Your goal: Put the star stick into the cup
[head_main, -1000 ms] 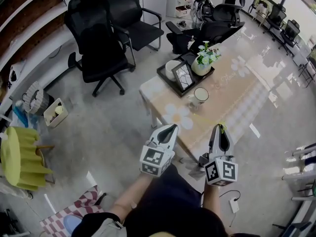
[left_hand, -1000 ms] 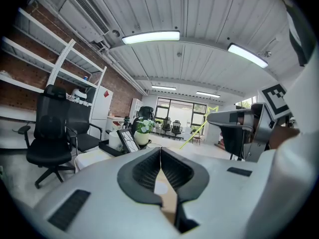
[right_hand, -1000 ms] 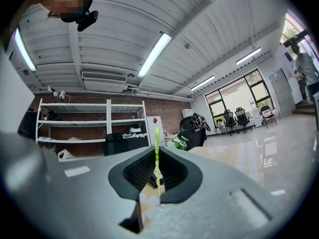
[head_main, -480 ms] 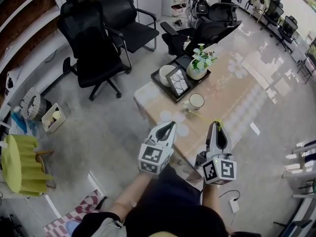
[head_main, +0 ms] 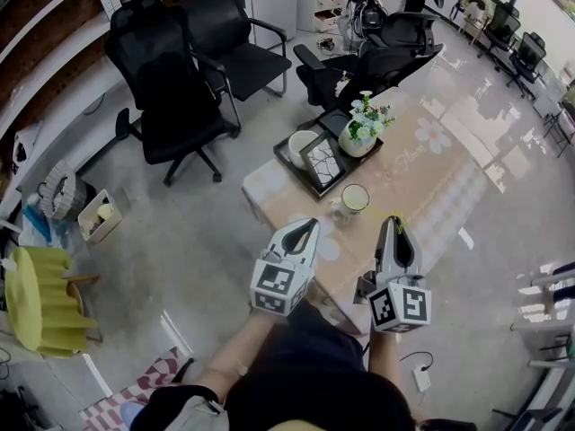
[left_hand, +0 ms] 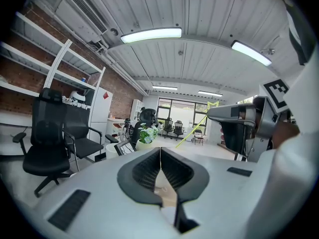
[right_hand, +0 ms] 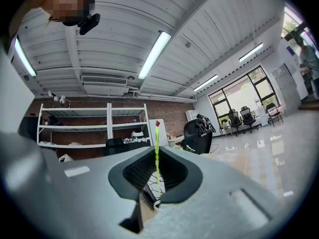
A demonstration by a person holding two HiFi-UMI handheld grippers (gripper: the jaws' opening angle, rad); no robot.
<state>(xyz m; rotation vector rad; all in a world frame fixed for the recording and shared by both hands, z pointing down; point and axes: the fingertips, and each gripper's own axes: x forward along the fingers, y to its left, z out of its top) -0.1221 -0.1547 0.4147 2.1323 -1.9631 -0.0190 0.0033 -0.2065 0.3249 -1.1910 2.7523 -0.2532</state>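
We pinch the thin yellow-green star stick [right_hand: 156,156] in our right gripper [head_main: 395,223], near the round white cup [head_main: 355,197] on the pale flowered table [head_main: 422,173]. Our left gripper [head_main: 314,226] beside it is squeezed closed with nothing in it.

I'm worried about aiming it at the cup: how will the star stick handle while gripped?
The star stick looks very thin, so it is probably light and somewhat bendy. The right gripper is shut on one end, leaving most of it free, so the far end may wobble. Being so slim, it might also pivot in the grip.
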